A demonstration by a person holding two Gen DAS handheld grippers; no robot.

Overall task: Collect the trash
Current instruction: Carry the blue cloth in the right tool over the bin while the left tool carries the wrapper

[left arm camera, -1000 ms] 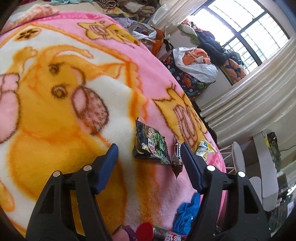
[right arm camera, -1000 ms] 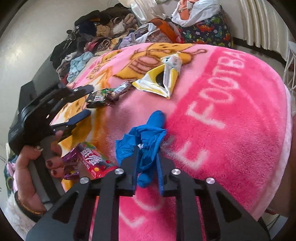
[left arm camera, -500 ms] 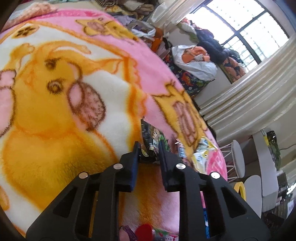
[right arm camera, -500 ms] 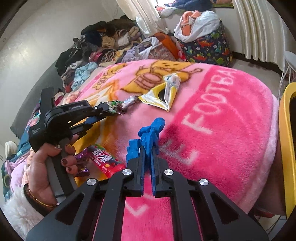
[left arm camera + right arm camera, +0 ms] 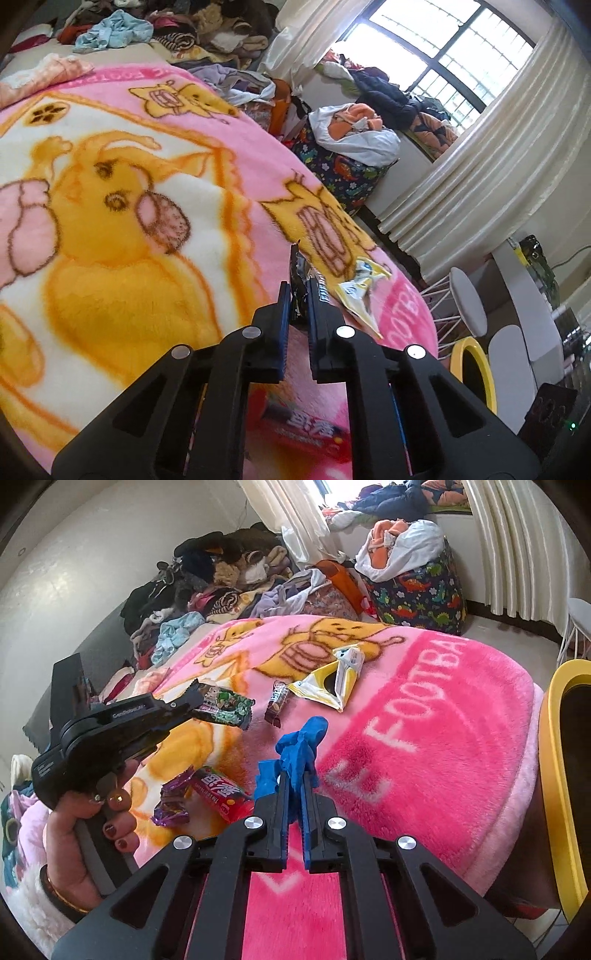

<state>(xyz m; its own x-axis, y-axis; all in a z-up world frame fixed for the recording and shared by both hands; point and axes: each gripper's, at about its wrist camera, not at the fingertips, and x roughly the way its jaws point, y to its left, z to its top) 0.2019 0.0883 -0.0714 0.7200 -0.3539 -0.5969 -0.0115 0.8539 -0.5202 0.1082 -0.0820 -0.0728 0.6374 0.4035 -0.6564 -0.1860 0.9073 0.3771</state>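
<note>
Light and crinkly, the dark snack wrapper (image 5: pixel 300 284) hangs pinched by one edge in the left claw (image 5: pixel 297 306) above the pink blanket (image 5: pixel 443 746), while the right claw (image 5: pixel 293 794) grips the soft, limp blue glove (image 5: pixel 301 746).

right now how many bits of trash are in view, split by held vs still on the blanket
Held: 2, the dark green wrapper in the left gripper and the blue glove in the right gripper
On the blanket: 4, the brown candy bar wrapper, yellow pouch, red candy pack, purple wrapper
Total: 6
</note>
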